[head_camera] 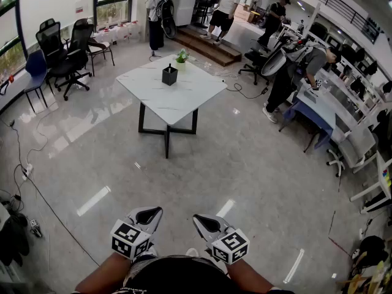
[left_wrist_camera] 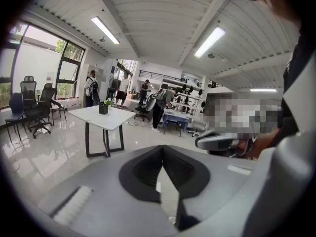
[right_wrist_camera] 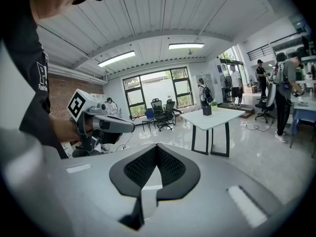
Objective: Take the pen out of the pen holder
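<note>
The black pen holder (head_camera: 169,75) stands on a white square table (head_camera: 184,100) several steps ahead; any pen in it is too small to make out. In the left gripper view the holder (left_wrist_camera: 103,108) sits on the table (left_wrist_camera: 94,117) far off at the left. From the right gripper view it (right_wrist_camera: 207,110) shows on the table (right_wrist_camera: 217,118) at the right. My left gripper (head_camera: 153,212) and right gripper (head_camera: 199,218) are held low near my body, both shut with nothing between their jaws.
A small potted plant (head_camera: 181,56) stands behind the holder. Black office chairs (head_camera: 64,51) line the left windows. Steps (head_camera: 208,46) and several people are at the back. A person bends over desks (head_camera: 315,106) at the right. Cables (head_camera: 27,170) trail on the floor at the left.
</note>
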